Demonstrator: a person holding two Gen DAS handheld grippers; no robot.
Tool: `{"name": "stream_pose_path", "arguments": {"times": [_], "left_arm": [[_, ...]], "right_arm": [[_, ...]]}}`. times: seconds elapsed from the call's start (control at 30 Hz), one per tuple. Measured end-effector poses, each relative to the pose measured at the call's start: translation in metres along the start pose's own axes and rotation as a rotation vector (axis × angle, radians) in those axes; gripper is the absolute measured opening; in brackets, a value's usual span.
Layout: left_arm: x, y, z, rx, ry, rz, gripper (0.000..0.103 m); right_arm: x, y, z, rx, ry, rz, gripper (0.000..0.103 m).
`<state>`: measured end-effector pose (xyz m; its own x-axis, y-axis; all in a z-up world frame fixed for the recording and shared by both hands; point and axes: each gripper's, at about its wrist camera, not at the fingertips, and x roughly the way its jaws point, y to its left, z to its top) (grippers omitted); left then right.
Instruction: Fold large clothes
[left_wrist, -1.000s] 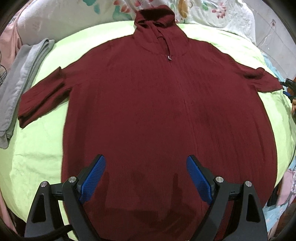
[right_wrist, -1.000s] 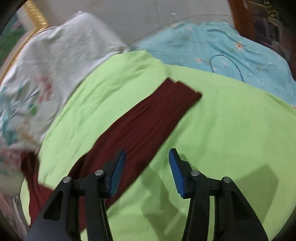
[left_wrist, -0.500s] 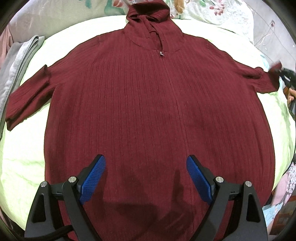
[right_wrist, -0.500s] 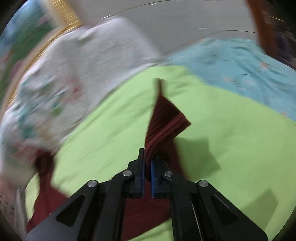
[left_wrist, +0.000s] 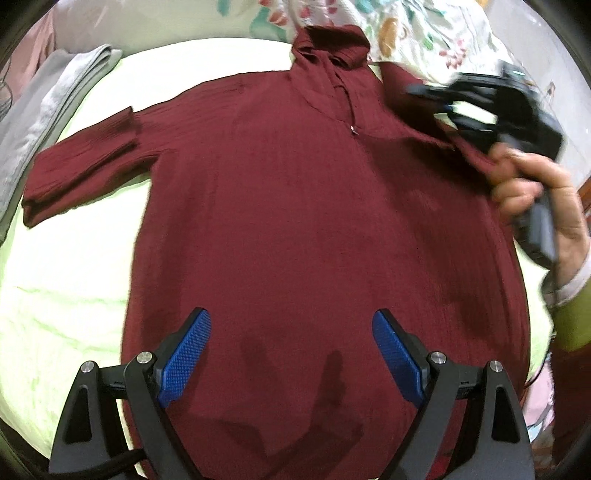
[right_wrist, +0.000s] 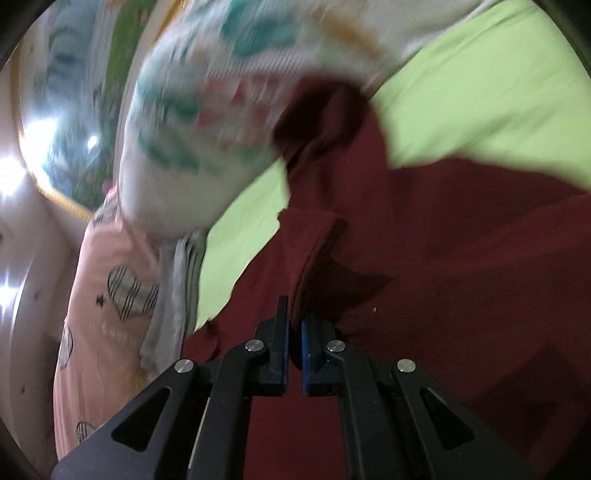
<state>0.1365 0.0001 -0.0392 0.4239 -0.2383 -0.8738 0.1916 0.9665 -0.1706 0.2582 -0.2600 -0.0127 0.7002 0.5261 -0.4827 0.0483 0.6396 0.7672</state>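
A dark red hooded sweater (left_wrist: 314, 221) lies flat, front up, on a lime-green bed sheet (left_wrist: 66, 302), hood toward a floral pillow (left_wrist: 424, 33). The left tool (left_wrist: 291, 350) hovers above the hem, its blue pads wide apart and holding nothing. The right tool (right_wrist: 293, 343) is clamped on one sleeve (right_wrist: 317, 266) — lifted and drawn over the sweater's body. Folded grey cloth (left_wrist: 48, 110) lies beside the other sleeve.
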Motion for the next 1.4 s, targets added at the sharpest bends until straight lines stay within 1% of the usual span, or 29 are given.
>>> {"name": "stream_pose_path", "arguments": {"times": [0.07,0.13,0.2,0.27,0.3,0.33,0.37,0.4,0.5,0.57,0.63,0.67,0.7,0.73,0.77,0.8,0.83,0.9,0.93,0.97,1.0,1.07,1.1,1.17,1.2,1.27,1.3,1.37,1.4], "left_arm": [[-0.001,0.005,0.002,-0.003,-0.011,0.021,0.09],[-0.003,0.013,0.004,-0.004,-0.024,0.027,0.09],[-0.002,0.021,0.01,-0.017,-0.033,0.017,0.09],[0.001,0.028,0.015,-0.03,-0.044,0.009,0.09],[0.005,0.03,0.019,-0.036,-0.048,0.008,0.09],[0.01,0.032,0.025,-0.042,-0.053,0.003,0.09],[0.016,0.036,0.033,-0.05,-0.057,-0.008,0.09],[0.02,0.039,0.04,-0.057,-0.06,-0.018,0.09],[0.041,0.046,0.072,-0.084,-0.069,-0.075,0.089],[0.056,0.049,0.093,-0.1,-0.054,-0.109,0.087],[0.072,0.051,0.116,-0.112,-0.047,-0.166,0.085],[0.083,0.052,0.129,-0.121,-0.037,-0.196,0.082],[0.091,0.052,0.137,-0.128,-0.026,-0.21,0.075],[0.104,0.05,0.148,-0.134,-0.005,-0.213,0.072],[0.116,0.049,0.156,-0.139,0.016,-0.198,0.061],[0.122,0.048,0.162,-0.139,0.007,-0.183,0.046],[0.124,0.048,0.166,-0.134,-0.009,-0.178,0.039],[0.129,0.046,0.171,-0.126,-0.014,-0.181,0.007],[0.13,0.046,0.172,-0.125,-0.018,-0.198,0.002],[0.13,0.045,0.173,-0.122,-0.027,-0.22,0.0],[0.125,0.042,0.173,-0.11,-0.049,-0.215,0.0],[0.106,0.044,0.17,-0.095,-0.13,-0.155,0.0],[0.095,0.049,0.168,-0.104,-0.171,-0.127,0.0],[0.08,0.074,0.168,-0.171,-0.237,-0.063,0.0],[0.078,0.087,0.169,-0.207,-0.244,-0.055,0.0],[0.08,0.101,0.17,-0.237,-0.227,-0.074,0.0],[0.081,0.105,0.169,-0.246,-0.215,-0.099,0.0],[0.082,0.105,0.167,-0.245,-0.179,-0.202,0.0],[0.081,0.101,0.167,-0.229,-0.166,-0.217,0.0]], "right_arm": [[0.034,0.009,-0.011,0.004,0.057,0.017,0.005],[0.063,0.017,-0.022,-0.001,0.103,0.021,0.005],[0.084,0.023,-0.031,-0.003,0.139,0.037,0.005],[0.103,0.03,-0.035,-0.004,0.174,0.063,0.009],[0.109,0.035,-0.038,-0.007,0.186,0.073,0.009],[0.115,0.039,-0.04,-0.01,0.212,0.077,0.013],[0.117,0.043,-0.04,-0.013,0.225,0.075,0.021],[0.115,0.046,-0.041,-0.023,0.23,0.08,0.023],[0.087,0.051,-0.043,-0.073,0.17,0.077,0.023],[0.058,0.048,-0.043,-0.077,0.115,0.071,0.023],[0.028,0.043,-0.045,-0.071,0.063,0.057,0.023],[0.012,0.039,-0.046,-0.064,0.037,0.045,0.023],[-0.002,0.035,-0.048,-0.054,0.015,0.039,0.023],[-0.016,0.031,-0.051,-0.044,-0.007,0.038,0.023],[-0.029,0.027,-0.054,-0.036,-0.024,0.033,0.023],[-0.041,0.023,-0.057,-0.033,-0.04,0.024,0.023],[-0.052,0.02,-0.061,-0.033,-0.055,0.013,0.023],[-0.071,0.015,-0.069,-0.034,-0.081,-0.026,0.023],[-0.081,0.012,-0.072,-0.032,-0.102,-0.047,0.023],[-0.086,0.011,-0.074,-0.027,-0.118,-0.058,0.023],[-0.091,0.01,-0.075,-0.023,-0.133,-0.072,0.023],[-0.106,0.003,-0.074,-0.024,-0.169,-0.128,0.023],[-0.112,0.001,-0.072,-0.031,-0.188,-0.164,0.023],[-0.128,-0.007,-0.063,-0.048,-0.23,-0.26,0.024],[-0.131,-0.009,-0.059,-0.051,-0.24,-0.287,0.025],[-0.139,-0.02,-0.046,-0.054,-0.263,-0.331,0.035],[-0.14,-0.024,-0.039,-0.051,-0.27,-0.352,0.036],[-0.142,-0.032,-0.026,-0.041,-0.27,-0.404,0.036],[-0.144,-0.033,-0.023,-0.041,-0.275,-0.401,0.037]]}}
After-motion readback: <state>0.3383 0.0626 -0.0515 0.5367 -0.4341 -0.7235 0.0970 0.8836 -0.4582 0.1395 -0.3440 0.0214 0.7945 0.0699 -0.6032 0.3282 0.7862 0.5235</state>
